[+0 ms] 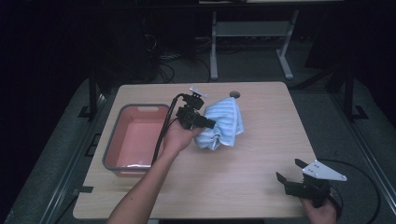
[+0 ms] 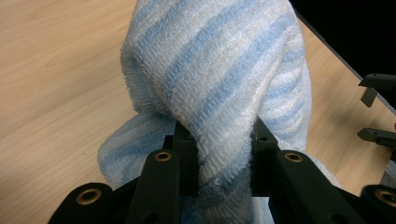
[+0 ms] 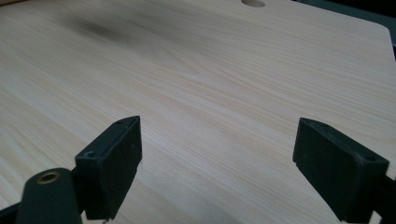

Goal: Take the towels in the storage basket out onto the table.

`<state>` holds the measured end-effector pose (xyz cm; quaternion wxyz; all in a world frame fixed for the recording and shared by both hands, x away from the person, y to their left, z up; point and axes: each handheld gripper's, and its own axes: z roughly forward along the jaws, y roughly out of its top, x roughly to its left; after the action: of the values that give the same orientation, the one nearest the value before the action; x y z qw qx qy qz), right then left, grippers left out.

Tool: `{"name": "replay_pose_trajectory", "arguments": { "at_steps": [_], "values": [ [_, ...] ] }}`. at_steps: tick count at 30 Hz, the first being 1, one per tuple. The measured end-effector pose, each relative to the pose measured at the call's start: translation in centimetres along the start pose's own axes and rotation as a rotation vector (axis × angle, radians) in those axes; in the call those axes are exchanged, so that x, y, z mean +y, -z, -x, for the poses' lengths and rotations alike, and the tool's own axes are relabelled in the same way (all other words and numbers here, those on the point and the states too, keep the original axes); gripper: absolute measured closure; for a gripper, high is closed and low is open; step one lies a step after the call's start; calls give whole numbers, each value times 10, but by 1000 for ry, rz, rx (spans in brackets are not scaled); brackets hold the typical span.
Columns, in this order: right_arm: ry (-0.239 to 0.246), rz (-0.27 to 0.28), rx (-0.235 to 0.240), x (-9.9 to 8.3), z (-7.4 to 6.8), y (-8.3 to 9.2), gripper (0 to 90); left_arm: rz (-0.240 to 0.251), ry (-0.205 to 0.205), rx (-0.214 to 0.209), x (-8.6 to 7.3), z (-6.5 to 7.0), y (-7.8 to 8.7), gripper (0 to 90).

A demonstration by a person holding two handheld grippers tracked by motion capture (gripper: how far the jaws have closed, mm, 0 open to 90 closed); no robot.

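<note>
The left tongs (image 1: pixel 211 124) pinch the soft blue-and-white striped towel (image 1: pixel 224 123), bunched up on the wooden bench (image 1: pixel 243 163) beside the pink plastic tub (image 1: pixel 135 137). Next, probably lift it into the tub. The right tongs (image 3: pixel 217 163) are wide and hold nothing.

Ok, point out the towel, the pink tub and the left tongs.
towel (image 1: pixel 227 122), high view, striped middle.
pink tub (image 1: pixel 112 140), high view, grey left rim.
left tongs (image 2: pixel 219 161), left gripper view, midway between tips, clamped on cloth.
</note>
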<state>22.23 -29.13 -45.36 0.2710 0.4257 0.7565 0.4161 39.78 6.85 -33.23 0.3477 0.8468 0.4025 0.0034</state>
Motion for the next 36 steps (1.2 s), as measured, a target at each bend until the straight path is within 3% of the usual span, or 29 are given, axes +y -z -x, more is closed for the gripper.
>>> {"name": "replay_pose_trajectory", "arguments": {
  "at_steps": [15,29,36],
  "values": [
    [-1,4,4,0,0,0,151,-29,13,-32,-2,10,-36,705],
    [0,7,1,1,0,2,152,-71,4,-28,-6,16,-63,701],
    [-2,10,1,1,0,1,151,-65,30,-33,-9,17,-72,698]
  ]
}}
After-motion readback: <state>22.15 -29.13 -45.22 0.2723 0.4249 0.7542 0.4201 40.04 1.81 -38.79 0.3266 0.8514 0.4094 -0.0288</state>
